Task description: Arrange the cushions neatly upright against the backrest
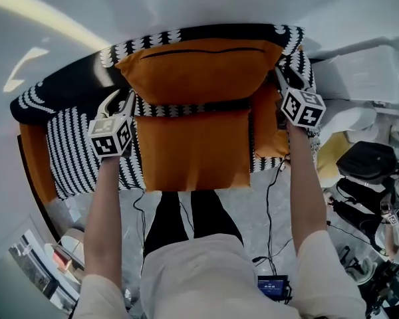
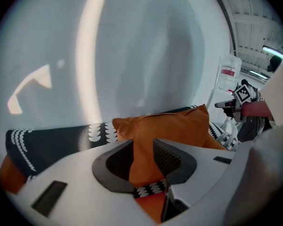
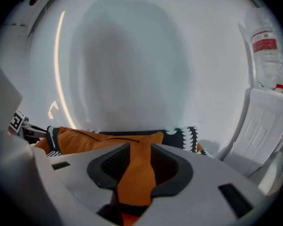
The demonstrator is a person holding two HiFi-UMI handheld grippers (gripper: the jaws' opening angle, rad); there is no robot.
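Observation:
A large orange cushion (image 1: pixel 199 68) (image 2: pixel 179 124) (image 3: pixel 85 140) stands along the dark backrest (image 1: pixel 66 82) of a sofa with a black-and-white patterned cover (image 1: pixel 70 145). My left gripper (image 1: pixel 116 102) (image 2: pixel 144 154) is shut on the cushion's left corner, and orange fabric fills the gap between its jaws. My right gripper (image 1: pixel 279 82) (image 3: pixel 137 166) pinches the right corner in the same way. A second orange cushion (image 1: pixel 193 148) lies flat on the seat in front. A third orange cushion (image 1: pixel 269 128) sits at the seat's right end, partly hidden behind my right gripper.
An orange armrest (image 1: pixel 36 158) bounds the sofa's left end. White plastic furniture (image 1: pixel 359 72) and a clear bottle (image 3: pixel 269 46) stand to the right. Dark bags (image 1: pixel 366 161) lie on the floor at right. Cables (image 1: pixel 272 198) and a small screen device (image 1: pixel 274 286) are near the person's legs (image 1: pixel 186 218).

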